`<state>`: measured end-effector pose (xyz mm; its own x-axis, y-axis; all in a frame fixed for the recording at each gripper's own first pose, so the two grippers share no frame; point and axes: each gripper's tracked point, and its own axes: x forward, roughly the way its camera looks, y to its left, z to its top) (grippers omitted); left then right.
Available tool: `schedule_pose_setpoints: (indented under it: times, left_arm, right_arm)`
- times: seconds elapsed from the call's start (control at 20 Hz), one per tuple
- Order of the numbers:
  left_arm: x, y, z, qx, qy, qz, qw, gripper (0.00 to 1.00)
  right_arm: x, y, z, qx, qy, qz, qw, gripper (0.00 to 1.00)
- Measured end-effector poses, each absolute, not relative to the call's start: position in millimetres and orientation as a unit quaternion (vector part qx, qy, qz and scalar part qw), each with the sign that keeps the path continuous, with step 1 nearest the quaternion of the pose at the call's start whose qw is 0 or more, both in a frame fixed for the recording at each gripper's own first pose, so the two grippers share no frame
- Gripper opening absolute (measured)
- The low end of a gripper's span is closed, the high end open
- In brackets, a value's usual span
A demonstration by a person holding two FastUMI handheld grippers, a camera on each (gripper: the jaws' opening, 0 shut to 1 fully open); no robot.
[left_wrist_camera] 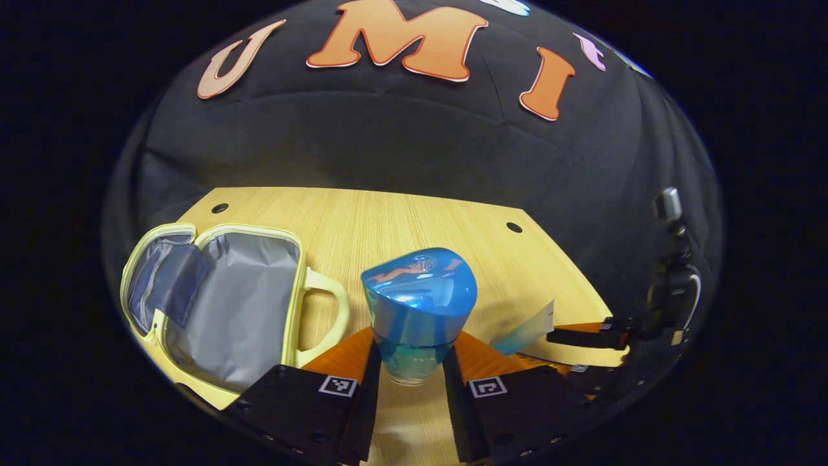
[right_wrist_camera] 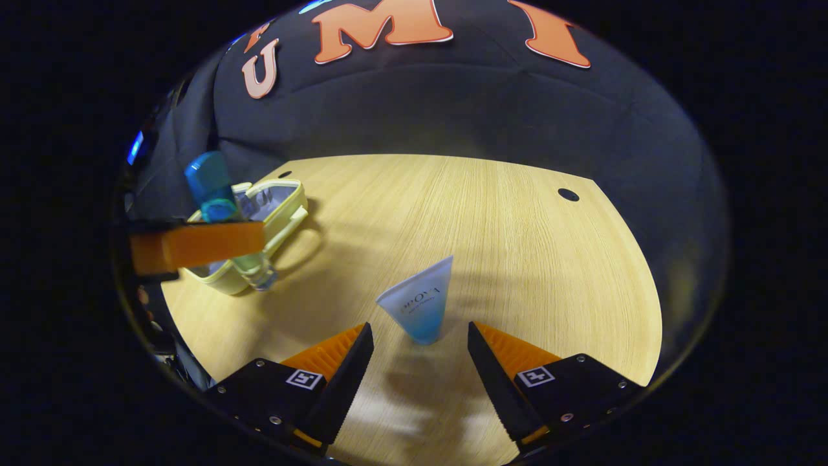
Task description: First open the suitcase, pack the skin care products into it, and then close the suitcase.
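Suitcase [left_wrist_camera: 213, 304] lies open left of the left gripper [left_wrist_camera: 411, 372], which is clamped on the bottle [left_wrist_camera: 417, 304]; the right gripper [right_wrist_camera: 420, 353] is spread before the tube [right_wrist_camera: 420, 301].

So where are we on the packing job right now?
Done: the suitcase lies open on the table, its lining bare. In hand: the left tongs grip the blue bottle, not yet inside. The right tongs are open in front of the tube standing on the table. Left: pack both, then close.
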<state>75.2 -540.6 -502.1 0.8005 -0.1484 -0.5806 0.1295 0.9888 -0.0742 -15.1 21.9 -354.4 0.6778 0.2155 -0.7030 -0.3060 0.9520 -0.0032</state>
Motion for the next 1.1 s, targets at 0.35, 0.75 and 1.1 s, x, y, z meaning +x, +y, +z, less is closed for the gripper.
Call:
schedule_pose_setpoints:
  times: [0.35,0.75,1.1]
  left_arm:
    - [43,-468,-473,-0.002,0.318,-0.021,0.948,0.48]
    - [27,-370,-455,0.002,0.398,-0.009,0.917,0.48]
    - [32,-315,-460,0.001,0.528,-0.054,0.847,0.48]
  right_arm:
    - [6,27,-391,-0.047,0.406,0.119,0.905,0.67]
    - [-5,50,-369,-0.028,0.425,0.126,0.896,0.45]
    - [-27,116,-318,0.050,0.434,0.135,0.889,0.45]
